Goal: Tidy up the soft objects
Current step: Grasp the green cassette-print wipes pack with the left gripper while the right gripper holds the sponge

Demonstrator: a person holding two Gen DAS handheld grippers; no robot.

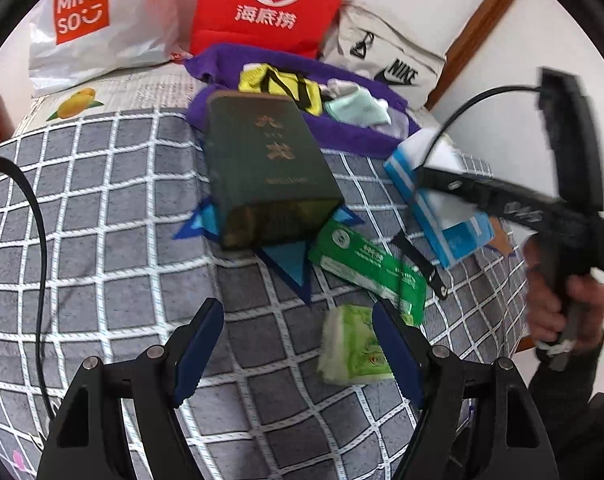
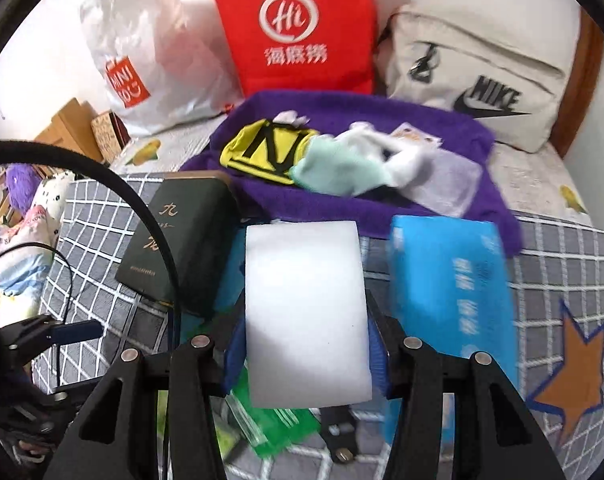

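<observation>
Red "Hi" bag (image 2: 294,28), white "NIKE" bag (image 2: 478,80), "MINISO" bag (image 1: 102,20), right claw (image 2: 306,344) pinching smooth white foam block (image 2: 306,312), left claw (image 1: 298,344) spread, empty.

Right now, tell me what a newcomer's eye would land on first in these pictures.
The white foam block clamped in the right gripper fills the middle of the right wrist view. Behind it, a red bag stands against the wall, with a purple towel heaped with small cloths before it. A dark green book lies on the checked bedcover.
</observation>
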